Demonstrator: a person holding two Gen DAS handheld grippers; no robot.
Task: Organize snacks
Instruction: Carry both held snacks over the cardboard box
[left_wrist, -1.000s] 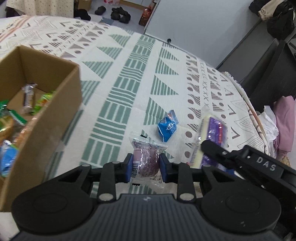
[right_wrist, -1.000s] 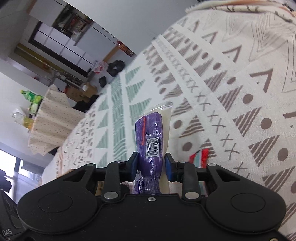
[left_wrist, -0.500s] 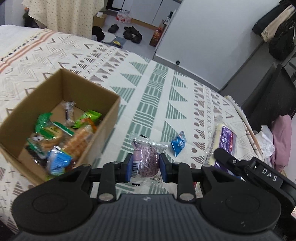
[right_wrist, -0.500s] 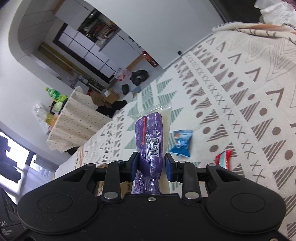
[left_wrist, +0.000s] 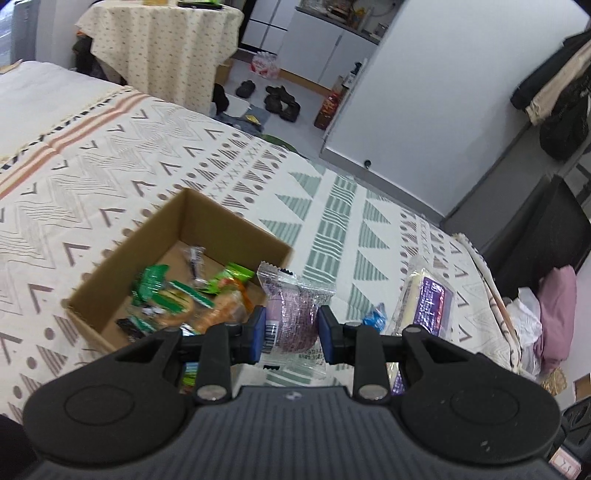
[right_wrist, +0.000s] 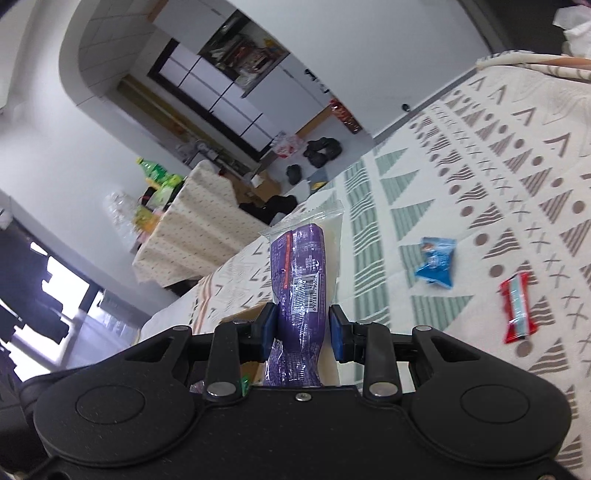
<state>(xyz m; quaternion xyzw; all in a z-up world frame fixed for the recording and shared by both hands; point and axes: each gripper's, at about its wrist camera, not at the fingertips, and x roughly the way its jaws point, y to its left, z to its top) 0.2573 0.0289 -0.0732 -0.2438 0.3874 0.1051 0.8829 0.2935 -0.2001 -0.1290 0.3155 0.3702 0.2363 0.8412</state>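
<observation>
The left gripper (left_wrist: 291, 334), matte black plastic with ribbed housing and blue rubbery pads, pinches a clear crinkly packet holding a round mauve cake (left_wrist: 295, 314), its serrated seal sticking up above the pads. It hangs just beside the near right corner of a cardboard box (left_wrist: 236, 229), plain brown corrugated board with an open top, which sits on a woven bedspread (left_wrist: 129, 162) printed with grey, green and rust triangles, dots and crosses. Inside the box lies a loose heap of glossy wrappers, several green ones, one silvery twist and one orange-brown bun in clear film; the exact count is hard to tell. The right gripper (right_wrist: 303, 328), of the same build, is clamped on a long purple-printed bag (right_wrist: 301, 280) with a barcode panel and a pale, soft slab showing behind the film; from the left wrist view this same flat bag (left_wrist: 428, 302) appears to the right, above the spread. On the cloth lie two more snacks, well apart from the box: one small blue pillow-shaped pouch (right_wrist: 436, 262) and one red-and-white rectangular sachet (right_wrist: 517, 308), near each other. Past the bed stands a round table draped in a dotted cream cloth (left_wrist: 162, 48), and several dark shoes (left_wrist: 280, 99) lie on the floor.
</observation>
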